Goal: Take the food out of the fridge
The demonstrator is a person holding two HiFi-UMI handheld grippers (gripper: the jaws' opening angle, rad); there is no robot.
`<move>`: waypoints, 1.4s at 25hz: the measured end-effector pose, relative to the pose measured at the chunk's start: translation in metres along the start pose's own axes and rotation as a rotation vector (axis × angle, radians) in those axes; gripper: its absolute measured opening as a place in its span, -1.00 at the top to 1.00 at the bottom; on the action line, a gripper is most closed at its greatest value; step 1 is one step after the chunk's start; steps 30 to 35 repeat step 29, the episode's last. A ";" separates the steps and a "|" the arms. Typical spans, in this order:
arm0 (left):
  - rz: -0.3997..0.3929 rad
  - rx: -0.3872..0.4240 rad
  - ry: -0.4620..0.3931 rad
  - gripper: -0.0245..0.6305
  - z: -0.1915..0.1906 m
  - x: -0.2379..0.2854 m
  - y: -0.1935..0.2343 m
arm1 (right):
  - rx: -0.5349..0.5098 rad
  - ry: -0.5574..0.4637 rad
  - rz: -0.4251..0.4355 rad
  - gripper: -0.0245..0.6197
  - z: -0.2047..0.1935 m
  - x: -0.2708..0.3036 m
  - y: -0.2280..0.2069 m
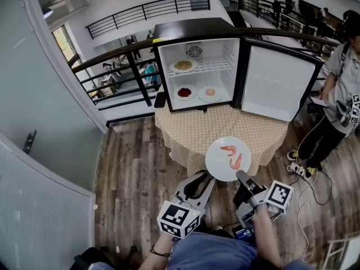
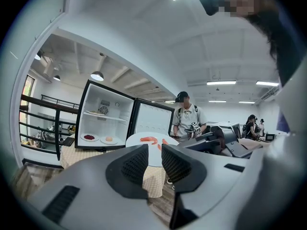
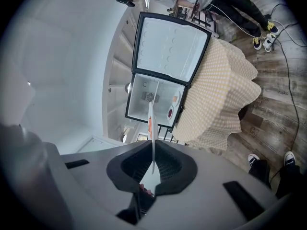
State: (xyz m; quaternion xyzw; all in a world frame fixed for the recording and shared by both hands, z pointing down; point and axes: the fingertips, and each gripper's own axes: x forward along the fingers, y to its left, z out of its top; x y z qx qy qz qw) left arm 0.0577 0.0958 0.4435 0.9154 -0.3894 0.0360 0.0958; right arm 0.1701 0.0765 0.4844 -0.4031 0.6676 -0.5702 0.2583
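Shrimp (image 1: 236, 162) lie on a white plate (image 1: 219, 162) that is already out of the fridge (image 1: 191, 30). It hangs in the air in front of the fridge, over the near edge of the counter (image 1: 185, 128) the fridge stands on. The right claw (image 3: 153, 163) is closed on the plate's near rim; its own view shows the rim edge-on, pinched between the two pads. The left claw (image 2: 154, 151) is just beside that rim. Its pads are a narrow gap apart with nothing between them, so it carries nothing and does not seem to touch the plate.

The fridge door (image 1: 278, 83) is wide open. Three more plates are inside: noodles (image 1: 183, 66) on the wire shelf, and on the fridge floor red food (image 1: 184, 92) beside something pale and round (image 1: 210, 93).

My reading is that this plate is mid-carry: taken out, not yet put down. The next move calls for setting it flat on the bare cloth in front of the fridge. It must stay level so the shrimp do not slide, since a one-sided pinch on a rim lets a plate tip. It should land far enough out from the fridge to leave room for the others. Then the right claw needs to let go, and either claw can reach in for the remaining three.
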 end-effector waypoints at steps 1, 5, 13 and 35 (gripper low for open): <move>-0.002 0.001 -0.001 0.66 0.000 -0.001 -0.002 | -0.003 -0.003 0.001 0.84 0.000 -0.002 0.001; -0.010 0.002 0.001 0.66 -0.002 -0.006 -0.008 | -0.009 -0.010 0.004 0.84 -0.003 -0.009 0.002; -0.014 -0.004 0.000 0.66 -0.004 -0.010 -0.011 | 0.002 -0.010 0.004 0.84 -0.008 -0.011 0.002; 0.013 0.001 -0.005 0.66 -0.002 -0.011 0.001 | -0.004 -0.034 0.003 0.84 0.007 -0.008 0.004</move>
